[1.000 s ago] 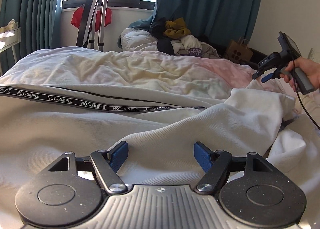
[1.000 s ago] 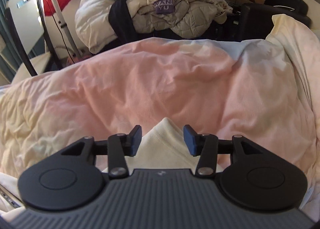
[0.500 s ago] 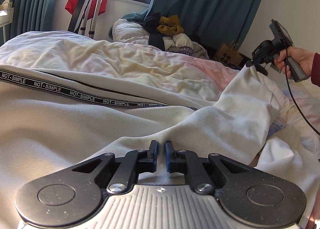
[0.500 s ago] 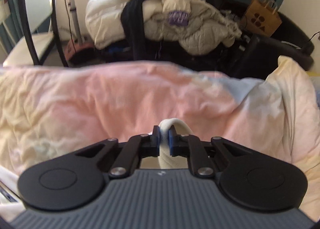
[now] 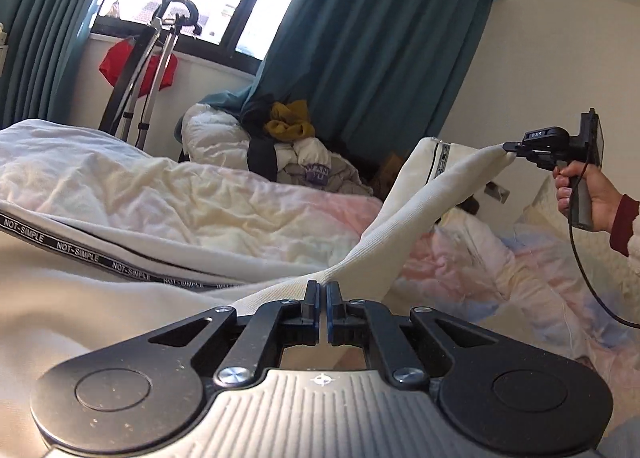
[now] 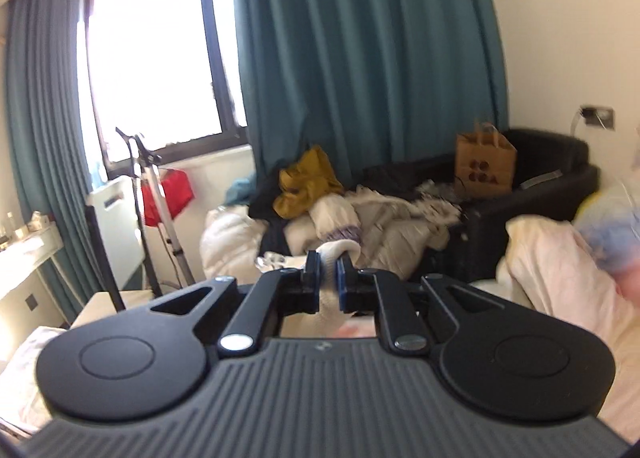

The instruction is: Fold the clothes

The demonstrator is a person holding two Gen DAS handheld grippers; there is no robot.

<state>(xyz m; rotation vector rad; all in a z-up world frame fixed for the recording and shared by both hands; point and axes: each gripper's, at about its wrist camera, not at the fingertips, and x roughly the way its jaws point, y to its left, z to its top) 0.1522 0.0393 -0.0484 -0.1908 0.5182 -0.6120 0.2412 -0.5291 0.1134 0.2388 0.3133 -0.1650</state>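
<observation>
White garment [image 5: 404, 218] on bed [image 5: 168, 202], one part lifted, stretched between both tongs. Left tongs [image 5: 322, 304] pinch near fold. Right tongs [image 6: 328, 278] pinch far right end, held high. Clothes pile [image 6: 328, 210] far behind. Paper bag [image 6: 485, 166] far right.

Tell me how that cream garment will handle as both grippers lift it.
The cream garment looks floppy: it sags between the left gripper and right gripper. Probably fairly heavy, being thick ribbed knit. Slipping seems unlikely, since both jaws pinch bunched cloth.
</observation>
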